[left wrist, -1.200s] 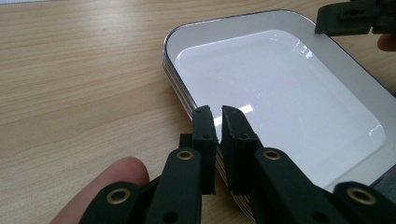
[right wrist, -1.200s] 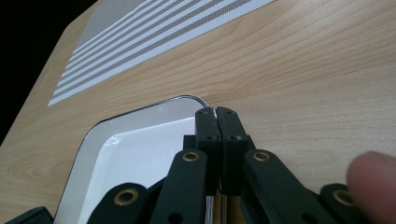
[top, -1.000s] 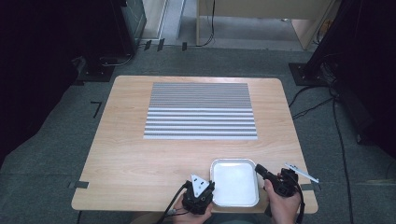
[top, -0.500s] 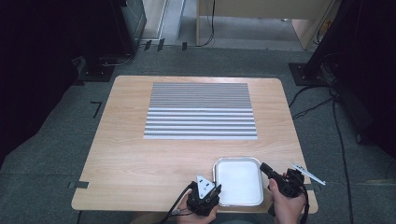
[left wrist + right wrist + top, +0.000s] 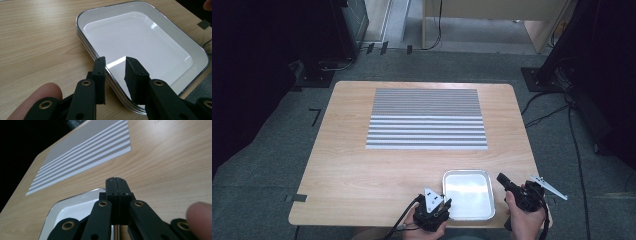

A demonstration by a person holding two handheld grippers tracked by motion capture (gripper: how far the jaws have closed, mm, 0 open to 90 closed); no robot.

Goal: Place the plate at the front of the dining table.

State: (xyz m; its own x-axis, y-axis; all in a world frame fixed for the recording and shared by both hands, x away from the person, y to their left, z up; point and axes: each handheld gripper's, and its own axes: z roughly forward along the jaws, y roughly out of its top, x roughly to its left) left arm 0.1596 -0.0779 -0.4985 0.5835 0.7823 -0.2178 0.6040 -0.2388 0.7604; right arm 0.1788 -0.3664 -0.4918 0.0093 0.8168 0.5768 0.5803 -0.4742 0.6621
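A white rectangular tray with a dark rim lies near the table's front edge. My left gripper sits at the tray's near left corner. Its jaws have just been opening; they straddle the tray's rim with a gap on each side and do not press on it. My right gripper hovers just right of the tray, pointing away from me. Its jaws are shut together with nothing between them.
A grey-and-white striped mat lies flat across the far half of the wooden table. Cables trail on the carpet to the right, beside dark equipment stands.
The tray and both hands have shifted slightly to the right near the front edge.
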